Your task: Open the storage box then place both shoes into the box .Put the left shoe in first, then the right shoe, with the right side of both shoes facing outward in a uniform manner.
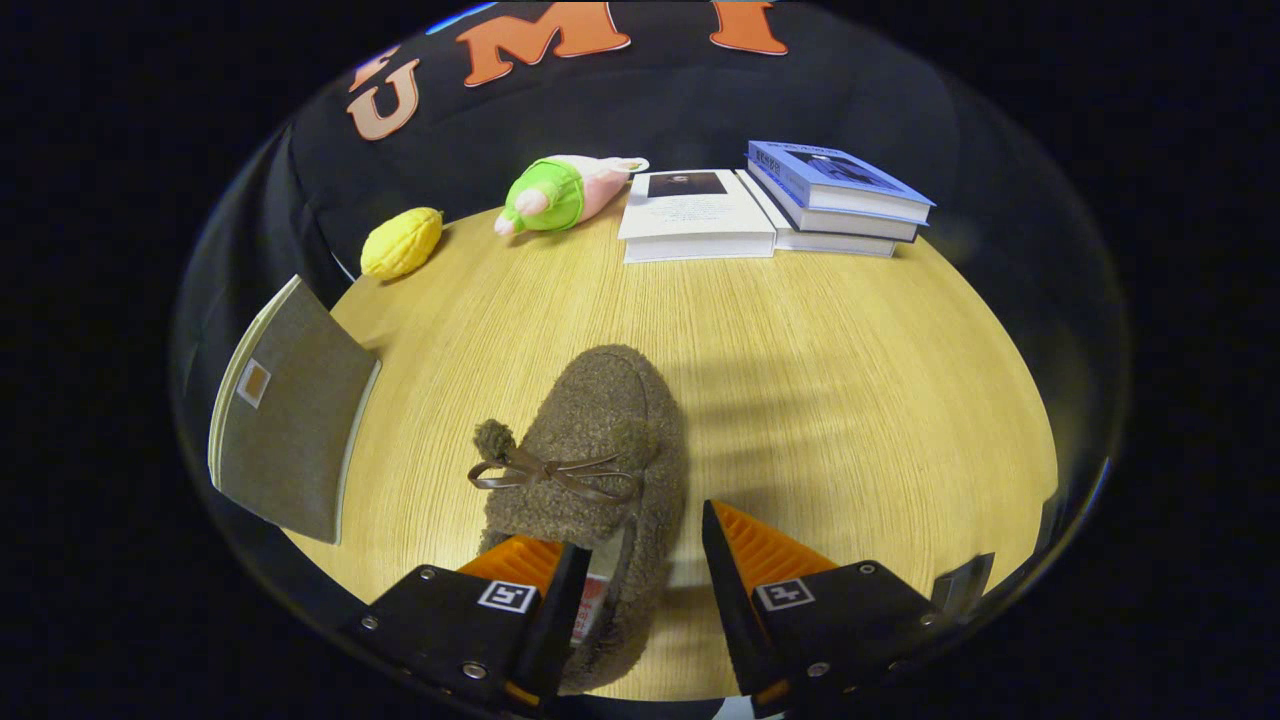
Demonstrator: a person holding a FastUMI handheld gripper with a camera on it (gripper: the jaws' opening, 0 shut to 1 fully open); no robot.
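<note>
The gripper (635,560) sits low in the frame with its jaws spread wide, straddling the heel of a fuzzy brown shoe (590,450) with a thin bow; one finger appears inside the opening, nothing clamped. The shoe lies on the wooden table (850,380), toe toward the top. The grey storage box (290,420) is at the left. Books (780,205) sit top right, their cover print too small to read

- A fuzzy brown shoe (590,450) with a thin bow lies on the desk (850,400), toe pointing away.
- The box (285,410), olive-grey, stands left of it.
</note>
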